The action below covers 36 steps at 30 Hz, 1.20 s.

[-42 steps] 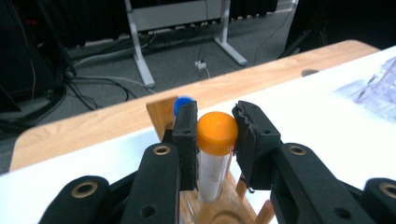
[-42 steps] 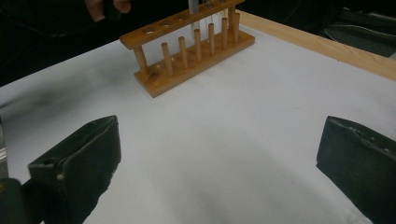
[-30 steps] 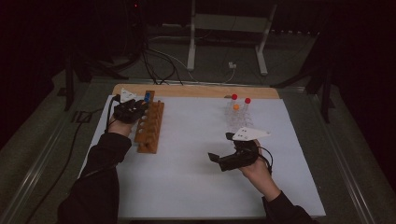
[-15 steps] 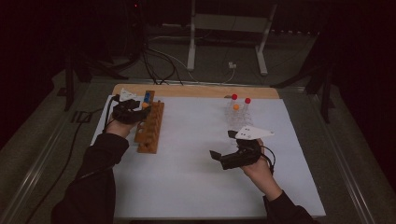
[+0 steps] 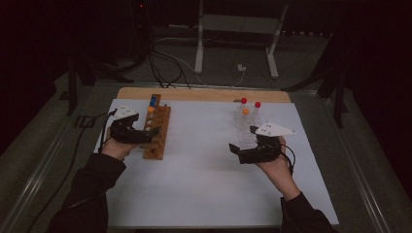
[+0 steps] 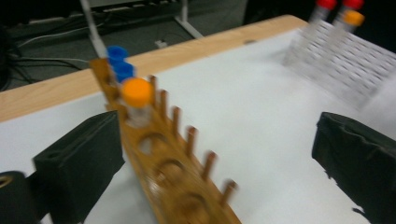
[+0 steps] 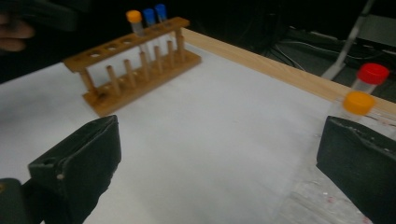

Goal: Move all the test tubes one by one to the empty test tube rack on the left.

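The left claw (image 5: 154, 130) has just been opening and is standing wide with nothing between its jaws, beside the orange-capped tube (image 6: 137, 100) now sitting in the wooden rack (image 5: 156, 133) at 10 o'clock on the desk (image 5: 204, 194). The right claw (image 5: 235, 149) is also gaping empty, probably needing next the capped tubes (image 5: 247, 119) at 1 o'clock

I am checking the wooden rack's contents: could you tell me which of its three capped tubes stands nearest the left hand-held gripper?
The orange-capped tube: it stands in front of the two blue-capped tubes, closest to the open left hand-held gripper.
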Available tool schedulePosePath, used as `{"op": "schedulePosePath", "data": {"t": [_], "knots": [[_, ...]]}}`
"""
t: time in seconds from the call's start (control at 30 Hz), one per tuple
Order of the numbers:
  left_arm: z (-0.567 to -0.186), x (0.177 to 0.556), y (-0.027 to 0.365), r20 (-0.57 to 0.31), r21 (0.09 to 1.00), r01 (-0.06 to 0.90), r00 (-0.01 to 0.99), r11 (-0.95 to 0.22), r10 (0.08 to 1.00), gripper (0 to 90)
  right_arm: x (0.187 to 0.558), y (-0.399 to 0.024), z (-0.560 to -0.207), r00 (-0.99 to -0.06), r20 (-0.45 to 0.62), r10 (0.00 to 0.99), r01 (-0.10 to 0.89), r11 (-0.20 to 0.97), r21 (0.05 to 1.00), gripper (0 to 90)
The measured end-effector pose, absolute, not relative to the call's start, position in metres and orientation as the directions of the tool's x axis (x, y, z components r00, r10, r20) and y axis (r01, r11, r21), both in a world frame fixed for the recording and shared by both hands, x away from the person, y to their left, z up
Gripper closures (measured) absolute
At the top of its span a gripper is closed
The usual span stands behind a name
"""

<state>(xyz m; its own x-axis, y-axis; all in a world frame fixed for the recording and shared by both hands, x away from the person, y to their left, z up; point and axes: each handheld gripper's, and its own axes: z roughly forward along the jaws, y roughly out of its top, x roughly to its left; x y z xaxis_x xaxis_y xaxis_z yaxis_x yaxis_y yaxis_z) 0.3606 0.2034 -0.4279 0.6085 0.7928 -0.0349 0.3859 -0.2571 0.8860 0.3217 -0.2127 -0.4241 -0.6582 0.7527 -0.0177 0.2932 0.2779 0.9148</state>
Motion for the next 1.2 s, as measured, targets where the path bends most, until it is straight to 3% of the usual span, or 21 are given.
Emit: {"op": "schedulePosePath", "data": {"t": [0.27, 0.47, 0.67, 1.0, 1.2], "knots": [[-0.437, 0.329, 0.187, -0.036, 0.886, 0.355, 0.695, -0.299, 0.718, 2.3, 0.353, -0.224, -0.433, -0.579, -0.037, 0.814, 0.340, 0.283, 0.897, 5.8], [-0.445, 0.316, 0.179, -0.034, 0.886, 0.341, 0.724, -0.314, 0.689, 2.3, 0.378, -0.233, -0.440, -0.530, -0.038, 0.847, 0.379, 0.277, 0.883, 16.9], [-0.451, 0.312, 0.175, -0.031, 0.884, 0.337, 0.734, -0.323, 0.678, 2.4, 0.401, -0.240, -0.444, -0.512, -0.041, 0.858, 0.411, 0.286, 0.866, 33.4], [-0.450, 0.311, 0.174, -0.039, 0.887, 0.332, 0.746, -0.321, 0.665, 2.4, 0.430, -0.240, -0.453, -0.465, -0.008, 0.885, 0.492, 0.265, 0.829, 51.5], [-0.450, 0.311, 0.175, -0.044, 0.889, 0.332, 0.746, -0.314, 0.664, 2.4, 0.444, -0.236, -0.458, -0.449, -0.017, 0.894, 0.526, 0.280, 0.803, 57.7]]}}
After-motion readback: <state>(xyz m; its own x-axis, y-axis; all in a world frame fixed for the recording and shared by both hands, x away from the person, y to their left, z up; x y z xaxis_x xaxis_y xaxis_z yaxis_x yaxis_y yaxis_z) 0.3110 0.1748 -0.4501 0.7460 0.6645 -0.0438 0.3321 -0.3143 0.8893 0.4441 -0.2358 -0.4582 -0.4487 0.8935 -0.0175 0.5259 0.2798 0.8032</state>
